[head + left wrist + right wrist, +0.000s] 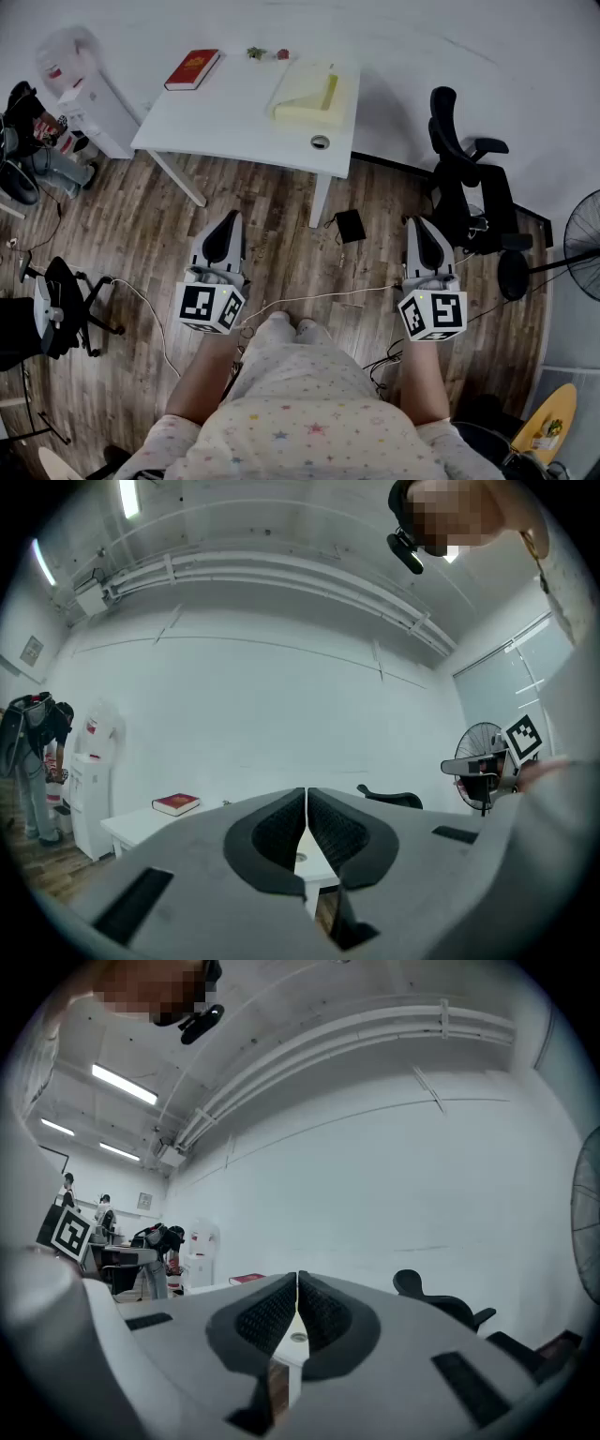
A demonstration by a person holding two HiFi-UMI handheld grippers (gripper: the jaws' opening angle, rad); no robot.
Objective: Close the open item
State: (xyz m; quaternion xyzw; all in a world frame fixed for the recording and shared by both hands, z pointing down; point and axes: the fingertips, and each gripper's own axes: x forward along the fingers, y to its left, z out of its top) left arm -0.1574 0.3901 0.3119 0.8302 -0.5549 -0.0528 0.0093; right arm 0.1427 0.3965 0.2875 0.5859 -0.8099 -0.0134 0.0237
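A pale yellow book [305, 92] lies open on the white table [225, 117] at the far side of the room, right of middle. A shut red book [192, 69] rests at the table's back left, and it also shows in the left gripper view [175, 804]. My left gripper [228, 217] and right gripper [419, 223] hang low over the wood floor, well short of the table. Both are shut with nothing between the jaws, as the left gripper [306, 794] and the right gripper [297, 1279] show in their own views.
A tape ring [320, 142] sits near the table's front edge, and small green and red bits [267, 53] at the back. A black office chair [469, 192] and a fan [586, 244] stand right. A black pouch [350, 226], cables, a water dispenser [80, 89] and another chair [56, 305] are around.
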